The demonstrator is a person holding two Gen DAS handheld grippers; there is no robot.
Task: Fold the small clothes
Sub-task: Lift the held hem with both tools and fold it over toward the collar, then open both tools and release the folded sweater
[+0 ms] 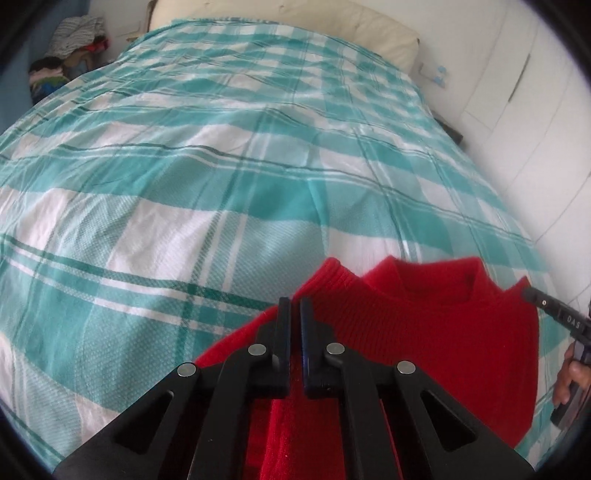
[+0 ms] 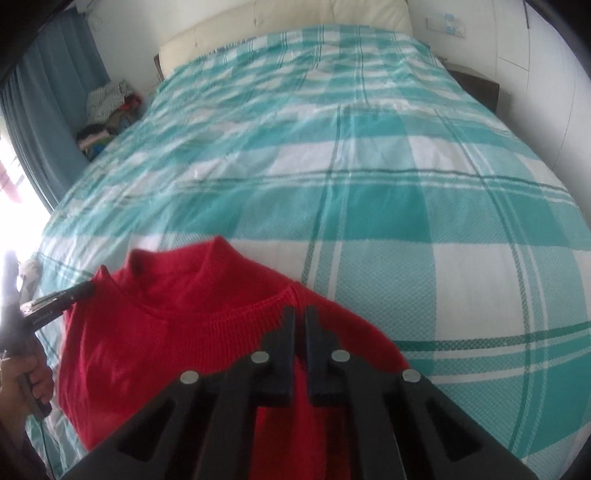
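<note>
**Red sweater held up by both shoulders over the bed**

Hung above the near end of a teal-and-white plaid bedspread (image 1: 221, 177), collar uppermost: a small red sweater (image 1: 424, 332). Pinched at one shoulder by the left gripper (image 1: 294, 306), jaws nearly closed with red knit between the fingers. Clamped the same way at the other shoulder by the right gripper (image 2: 300, 314), seam caught in the narrow gap. Stretched between the two, body drooping below. Beyond, a cream headboard (image 2: 295, 22) and a clothes pile (image 1: 70, 55) beside the bed.
</note>
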